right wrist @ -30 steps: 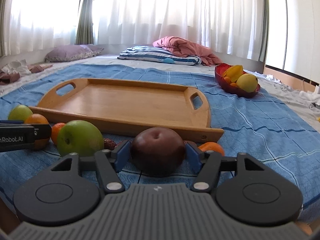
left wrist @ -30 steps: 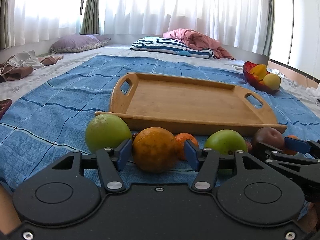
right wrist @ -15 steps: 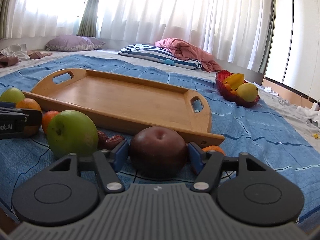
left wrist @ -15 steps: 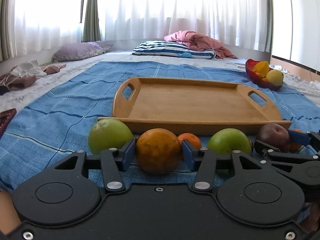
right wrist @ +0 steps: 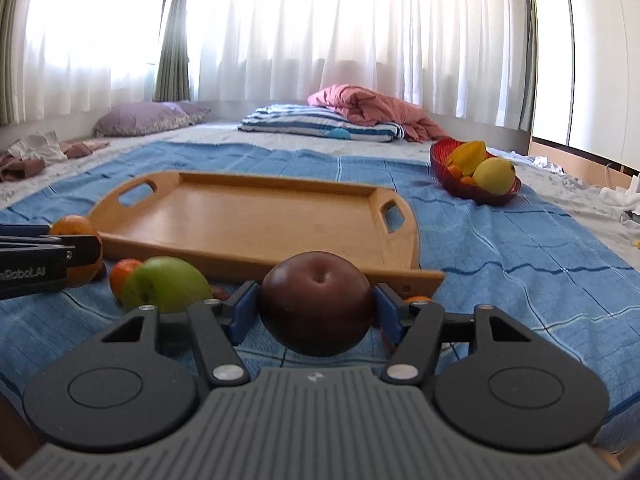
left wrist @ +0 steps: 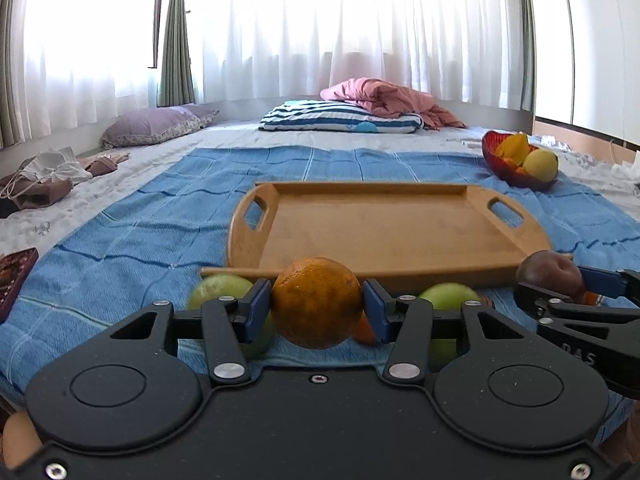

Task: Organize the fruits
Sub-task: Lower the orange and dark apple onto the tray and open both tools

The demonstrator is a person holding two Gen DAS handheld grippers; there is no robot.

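Sunlit white sheer curtains (left wrist: 360,32) behind a bed (left wrist: 168,152) with blue blanket (left wrist: 132,240), purple pillow (left wrist: 152,126), striped pillow (left wrist: 340,120).

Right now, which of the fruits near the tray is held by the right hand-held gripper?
The dark red apple, clamped between the pads of the right hand-held gripper. The orange is in the left hand-held gripper; the green apple lies free.

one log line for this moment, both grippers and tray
left gripper: shut on orange | right gripper: shut on dark apple | tray: bare
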